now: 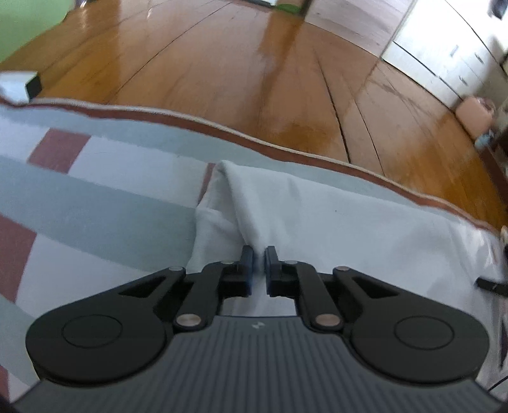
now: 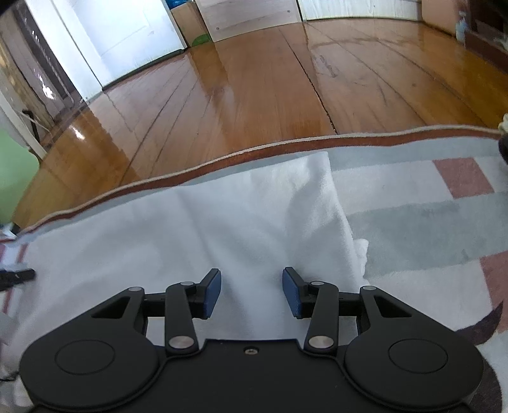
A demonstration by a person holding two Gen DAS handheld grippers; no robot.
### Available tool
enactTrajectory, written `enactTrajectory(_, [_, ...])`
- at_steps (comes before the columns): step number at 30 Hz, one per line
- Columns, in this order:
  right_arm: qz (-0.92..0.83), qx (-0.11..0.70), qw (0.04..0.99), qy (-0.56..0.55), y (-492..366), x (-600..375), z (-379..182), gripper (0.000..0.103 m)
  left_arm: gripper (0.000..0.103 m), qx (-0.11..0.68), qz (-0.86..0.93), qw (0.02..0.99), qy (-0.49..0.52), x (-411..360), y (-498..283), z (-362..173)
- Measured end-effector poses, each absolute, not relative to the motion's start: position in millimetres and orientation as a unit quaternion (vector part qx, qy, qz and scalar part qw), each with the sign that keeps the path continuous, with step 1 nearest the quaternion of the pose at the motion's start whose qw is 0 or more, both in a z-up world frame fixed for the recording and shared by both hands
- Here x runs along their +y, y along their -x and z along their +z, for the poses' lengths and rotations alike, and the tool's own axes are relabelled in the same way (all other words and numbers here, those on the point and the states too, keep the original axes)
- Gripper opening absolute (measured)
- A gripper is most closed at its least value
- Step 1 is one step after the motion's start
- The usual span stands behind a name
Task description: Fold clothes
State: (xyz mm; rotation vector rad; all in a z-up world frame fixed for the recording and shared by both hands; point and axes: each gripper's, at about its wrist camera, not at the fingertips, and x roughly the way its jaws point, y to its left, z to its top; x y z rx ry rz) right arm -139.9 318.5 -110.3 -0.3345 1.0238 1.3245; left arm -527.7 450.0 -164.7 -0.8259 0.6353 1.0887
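Observation:
A white garment [image 1: 333, 222] lies on a patterned rug [image 1: 104, 190] near the rug's far edge. My left gripper [image 1: 259, 254] is shut on a raised ridge of the white cloth near its left end. In the right wrist view the same white garment [image 2: 222, 222] spreads left of a folded right edge. My right gripper [image 2: 251, 276] is open, its blue pads [image 2: 212, 294] spread just over the cloth, nothing between them. The tip of the other gripper [image 2: 17, 275] shows at the far left.
The rug [image 2: 412, 222] has grey, white and dull red blocks and a red-brown border. Beyond it is glossy wooden floor [image 1: 254, 63]. A white box [image 1: 19, 85] sits at the rug's left corner. Cabinets [image 2: 247, 16] and a white door stand far back.

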Motion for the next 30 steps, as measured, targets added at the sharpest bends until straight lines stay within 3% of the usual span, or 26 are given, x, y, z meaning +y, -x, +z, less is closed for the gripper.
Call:
enactTrajectory(4, [0.624,0.391,0.665,0.122,134,310,-81,0.048,0.011,0.291,0.513,0.714,0.377,460,524,-170])
enactTrajectory(8, [0.636,0.36,0.672,0.12,118,322,-58,0.056,0.012,0.278,0.507,0.725,0.374,473,519,-171])
enactTrajectory(11, [0.619,0.385,0.669,0.146,101,343,-71,0.057,0.011,0.308,0.523,0.728,0.32,474,506,-176])
enactTrajectory(13, [0.598,0.412,0.658,0.2,96,361,-88,0.057,0.005,0.315,0.523,0.733,0.3,472,503,-175])
enactTrajectory(16, [0.581,0.386,0.673,0.246,105,367,-99,0.058,0.004,0.316,0.536,0.744,0.242,462,496,-157])
enactTrajectory(19, [0.622,0.352,0.665,0.216,111,358,-91,0.051,0.005,0.283,0.573,0.75,0.17,460,494,-124])
enactTrajectory(20, [0.636,0.338,0.662,0.205,112,355,-88,0.041,0.005,0.272,0.581,0.749,0.167,463,495,-117])
enactTrajectory(21, [0.643,0.325,0.662,0.204,113,354,-87,0.036,0.005,0.262,0.577,0.751,0.184,470,497,-117])
enactTrajectory(24, [0.652,0.308,0.663,0.201,114,354,-87,0.036,0.006,0.252,0.568,0.753,0.219,485,501,-139])
enactTrajectory(29, [0.646,0.388,0.643,0.141,94,365,-96,0.041,0.008,0.274,0.55,0.735,0.287,496,514,-175])
enactTrajectory(30, [0.642,0.41,0.636,0.126,88,367,-100,0.044,0.014,0.26,0.55,0.733,0.305,498,521,-174])
